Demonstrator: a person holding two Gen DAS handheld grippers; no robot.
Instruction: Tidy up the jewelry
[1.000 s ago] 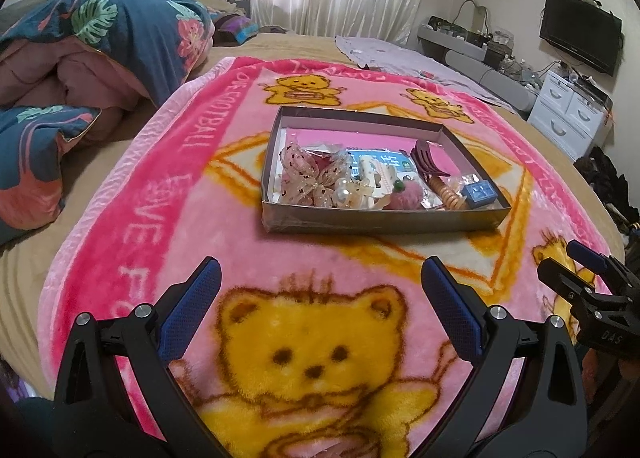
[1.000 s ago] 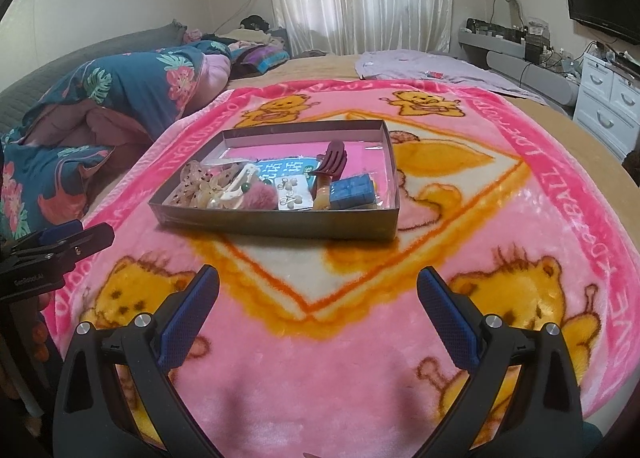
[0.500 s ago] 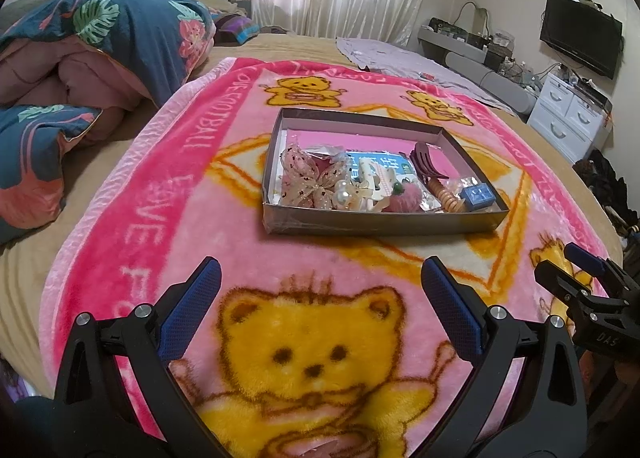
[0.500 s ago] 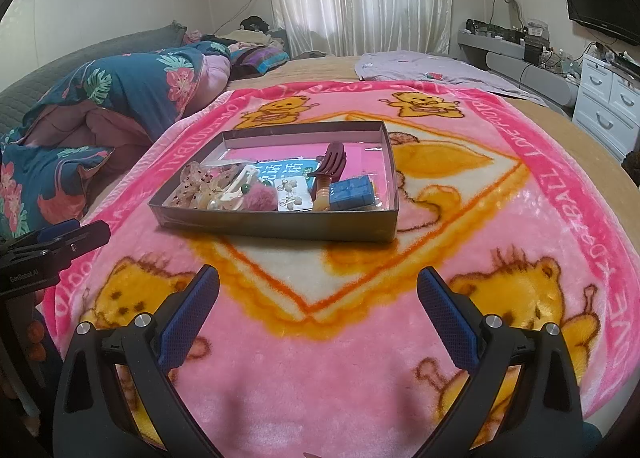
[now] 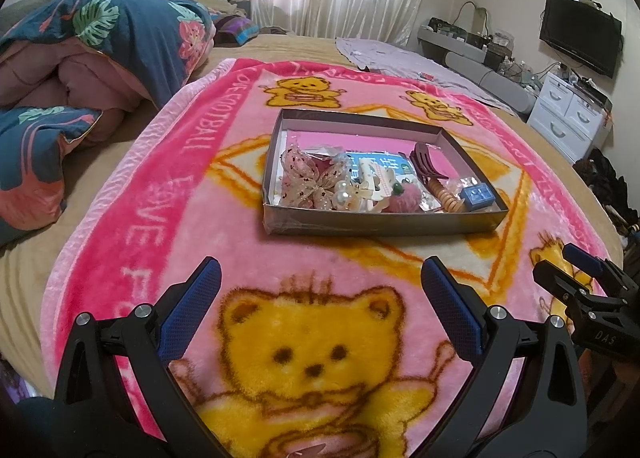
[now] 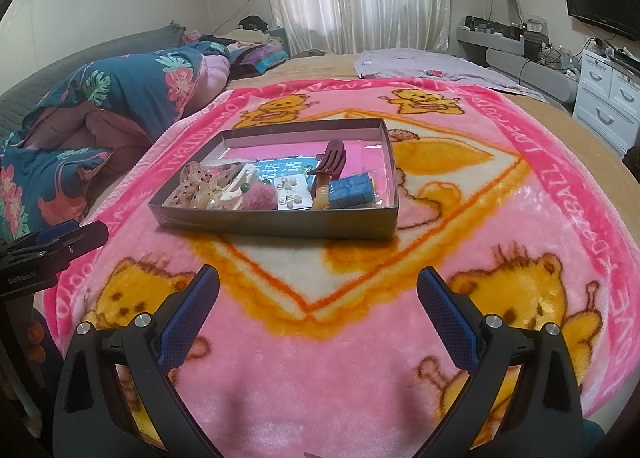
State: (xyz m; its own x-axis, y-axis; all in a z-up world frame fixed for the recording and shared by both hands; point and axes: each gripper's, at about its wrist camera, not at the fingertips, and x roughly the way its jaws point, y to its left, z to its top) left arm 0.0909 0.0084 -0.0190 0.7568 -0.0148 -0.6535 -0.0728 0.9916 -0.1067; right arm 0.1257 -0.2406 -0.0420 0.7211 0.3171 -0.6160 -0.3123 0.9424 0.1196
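A shallow grey cardboard box sits on a pink teddy-bear blanket. It holds jewelry and hair things: a sheer dotted bow, pearl pieces, a pink pompom, a maroon claw clip, a blue ring box and earring cards. My left gripper is open and empty, short of the box. My right gripper is open and empty, also short of the box.
A folded floral quilt lies to the left on the bed. A lilac cloth lies beyond the blanket. White drawers and a TV stand at the right wall. Each gripper shows at the edge of the other's view.
Both views have shifted only slightly; the box sits a little nearer and lower in the left wrist view. Both grippers stay open and empty.
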